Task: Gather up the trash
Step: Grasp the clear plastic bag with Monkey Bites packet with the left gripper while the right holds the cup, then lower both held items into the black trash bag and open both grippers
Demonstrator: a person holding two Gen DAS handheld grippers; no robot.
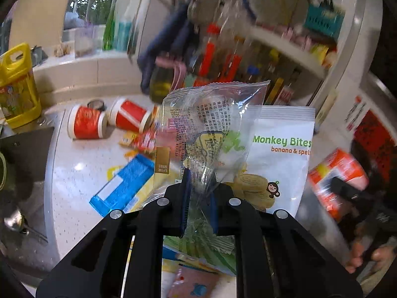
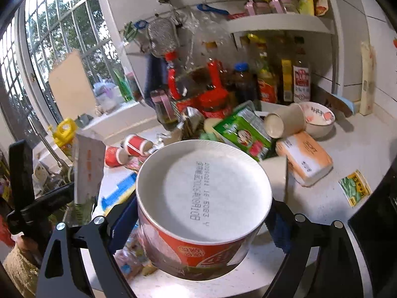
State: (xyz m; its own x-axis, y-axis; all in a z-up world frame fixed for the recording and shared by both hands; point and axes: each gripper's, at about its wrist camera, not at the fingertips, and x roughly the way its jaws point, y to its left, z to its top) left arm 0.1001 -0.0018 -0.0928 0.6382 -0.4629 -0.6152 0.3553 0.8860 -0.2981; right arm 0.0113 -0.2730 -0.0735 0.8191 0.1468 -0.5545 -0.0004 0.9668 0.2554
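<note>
My left gripper (image 1: pixel 199 206) is shut on a clear plastic wrapper (image 1: pixel 211 124) with printed text and holds it up above the white counter (image 1: pixel 74 164). A white "Monkey Bites" bag (image 1: pixel 280 154) lies just behind it. My right gripper (image 2: pixel 201 221) is shut on a red instant noodle cup (image 2: pixel 198 208), its white bottom facing the camera. The cup shows blurred at the right of the left wrist view (image 1: pixel 337 181). Two red paper cups (image 1: pixel 86 123) and a blue wrapper (image 1: pixel 124 183) lie on the counter.
A yellow jug (image 1: pixel 17 87) stands at the left by the sink. Bottles and jars (image 2: pixel 248 84) crowd the back under a shelf. A green packet (image 2: pixel 243 131), tipped beige cups (image 2: pixel 285 121), a tissue pack (image 2: pixel 305 159), a bowl (image 2: pixel 320 121) and a small green packet (image 2: pixel 354 187) lie on the counter.
</note>
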